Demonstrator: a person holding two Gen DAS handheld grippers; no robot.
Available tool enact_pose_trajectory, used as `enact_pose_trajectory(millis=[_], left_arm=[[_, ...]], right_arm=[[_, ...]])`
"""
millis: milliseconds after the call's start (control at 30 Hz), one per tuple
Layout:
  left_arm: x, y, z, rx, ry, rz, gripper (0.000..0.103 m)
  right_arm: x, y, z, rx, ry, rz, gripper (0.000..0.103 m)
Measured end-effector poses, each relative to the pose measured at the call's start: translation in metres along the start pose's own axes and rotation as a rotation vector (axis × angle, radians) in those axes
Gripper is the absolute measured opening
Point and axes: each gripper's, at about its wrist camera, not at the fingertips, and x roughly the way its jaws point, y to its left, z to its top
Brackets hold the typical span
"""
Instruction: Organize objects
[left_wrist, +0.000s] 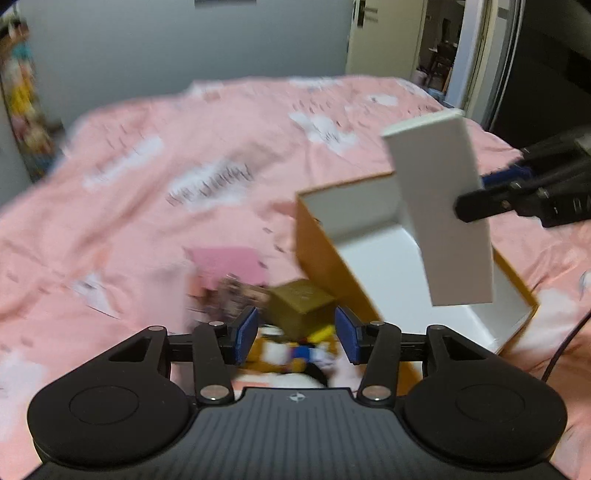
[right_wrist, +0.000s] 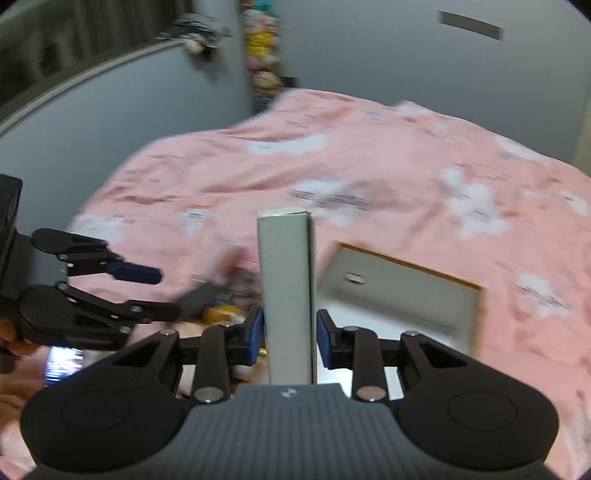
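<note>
Left wrist view shows the left hand-held gripper (left_wrist: 297, 334) with its jaws standing apart and nothing between the blue pads (left_wrist: 246, 332); only clutter on the bed lies beyond them. At about 3 o'clock the right hand-held gripper (left_wrist: 476, 192) comes in from the edge, clamped on a tall white box (left_wrist: 443, 206) that hangs tilted in the air above an open orange box (left_wrist: 321, 254) with a white inside. The right wrist view confirms the grip: the right hand-held gripper (right_wrist: 290, 332) has both pads pressed against the sides of the white box (right_wrist: 286, 288), which stands upright between them, while the left hand-held gripper (right_wrist: 147, 291) shows open at 9 o'clock.

Judging from this, the tidying is only partway along. The orange box looks empty inside as far as it can be seen, and the white box is not yet set down anywhere. Left on the pink bedspread (left_wrist: 129, 184), at about 6 o'clock just beyond the left jaws, are a gold-brown block (left_wrist: 299, 299), a pink flat item (left_wrist: 229, 264) and a jumble of small colourful things (left_wrist: 291, 354).

Motion blur smears that jumble, so its pieces cannot be named. The lower end of the white box is hidden behind the right gripper body, and the near wall of the orange box is partly cut off.
</note>
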Motion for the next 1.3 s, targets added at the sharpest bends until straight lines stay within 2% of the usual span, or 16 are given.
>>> enact_pose_trajectory(millis=[100,200,333,433,533,700,800,933,1300], left_arm=[[0.040,0.010,0.008,-0.108,0.085,-0.066,0.057],[0.078,0.025,0.013,-0.205,0.137,-0.057,0.057],[0.123,0.058,0.009,-0.442,0.236,-0.053,0.057],[0.143,0.069,0.003,-0.526,0.283,-0.062,0.058],[0.150,0.073,0.004,-0.545,0.282,-0.071,0.061],[0.168,0.072,0.008,-0.563,0.326,-0.082,0.076],[0.180,0.069,0.011,-0.557,0.350,-0.075,0.082],[0.191,0.077,0.008,-0.608,0.368,-0.099,0.085],[0.195,0.076,0.003,-0.627,0.346,-0.103,0.085]], right_arm=[[0.018,-0.026,-0.016,0.041,0.057,-0.070,0.032],[0.042,-0.042,-0.033,0.077,0.111,-0.104,0.032],[0.065,-0.054,-0.048,0.117,0.143,-0.085,0.032],[0.073,-0.063,-0.051,0.115,0.147,-0.068,0.032],[0.080,-0.065,-0.050,0.099,0.141,-0.070,0.032],[0.091,-0.071,-0.050,0.108,0.139,-0.052,0.032],[0.097,-0.075,-0.051,0.120,0.138,-0.037,0.032],[0.102,-0.077,-0.053,0.131,0.143,-0.025,0.032],[0.100,-0.074,-0.054,0.149,0.145,-0.041,0.032]])
